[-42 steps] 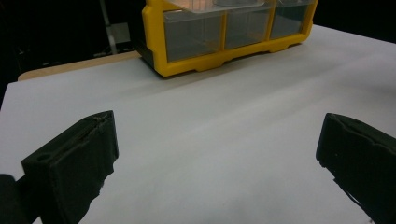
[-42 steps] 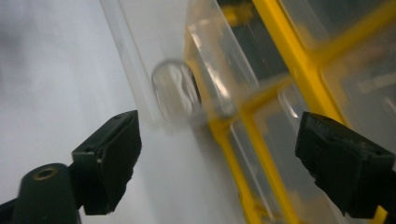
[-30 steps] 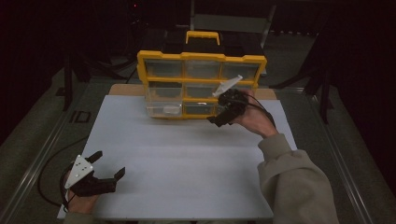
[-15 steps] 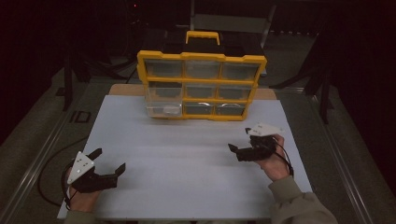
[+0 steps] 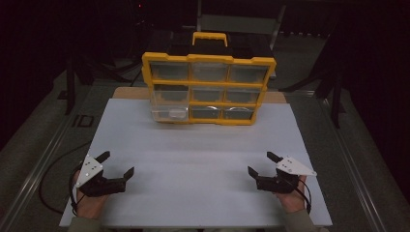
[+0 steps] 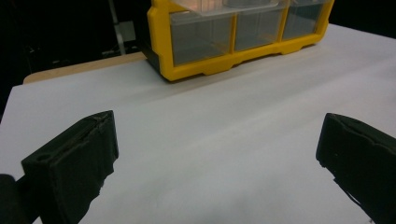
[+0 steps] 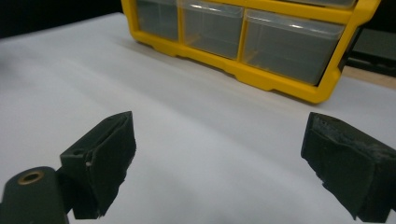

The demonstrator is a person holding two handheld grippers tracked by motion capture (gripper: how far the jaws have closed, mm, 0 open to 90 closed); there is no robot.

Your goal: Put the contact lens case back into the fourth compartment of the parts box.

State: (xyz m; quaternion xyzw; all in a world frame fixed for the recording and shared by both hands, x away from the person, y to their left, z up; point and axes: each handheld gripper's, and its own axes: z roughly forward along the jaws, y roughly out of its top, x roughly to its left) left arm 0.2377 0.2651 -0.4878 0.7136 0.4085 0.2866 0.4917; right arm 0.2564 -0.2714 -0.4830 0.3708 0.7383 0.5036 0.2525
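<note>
Dim overall, surroundings near black. Soft overhead light on white matte board surface (image 5: 203, 159); faint shadow under yellow plastic drawer organiser (image 5: 209, 89). Gripper views: near black jaws blurred, mild glare on clear drawers.

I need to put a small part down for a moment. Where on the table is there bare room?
The white board lies bare from the yellow drawer organizer with clear plastic drawers at its far edge down to the near edge, between the left gripper and right gripper. Both stand open and hold nothing. The organizer alone crowds the far side.
</note>
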